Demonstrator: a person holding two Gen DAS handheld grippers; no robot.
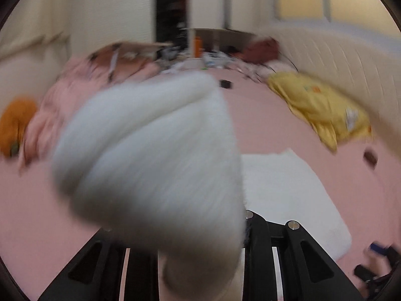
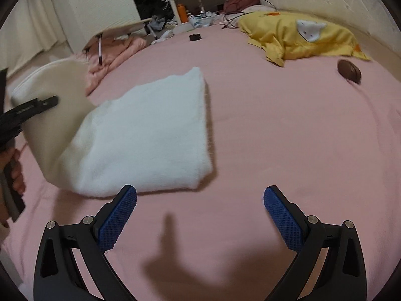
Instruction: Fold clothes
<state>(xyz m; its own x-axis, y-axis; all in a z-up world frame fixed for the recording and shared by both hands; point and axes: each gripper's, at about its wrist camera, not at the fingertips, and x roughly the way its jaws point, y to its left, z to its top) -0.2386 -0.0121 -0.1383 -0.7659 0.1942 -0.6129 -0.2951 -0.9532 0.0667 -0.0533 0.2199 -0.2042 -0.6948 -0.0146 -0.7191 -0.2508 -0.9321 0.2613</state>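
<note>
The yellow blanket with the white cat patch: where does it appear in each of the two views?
Left wrist view: the yellow blanket lies at the right, beyond the white garment.
Right wrist view: it lies at the upper right, far from the open right gripper.
Shared landmark: the small dark brown object on the pink sheet near it.

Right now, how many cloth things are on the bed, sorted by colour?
White: 1, the sweater, part lifted by the left gripper
Yellow: 1, the blanket
Pink: 1, the bundle at the far left edge
Total: 3
The right gripper holds nothing.
</note>
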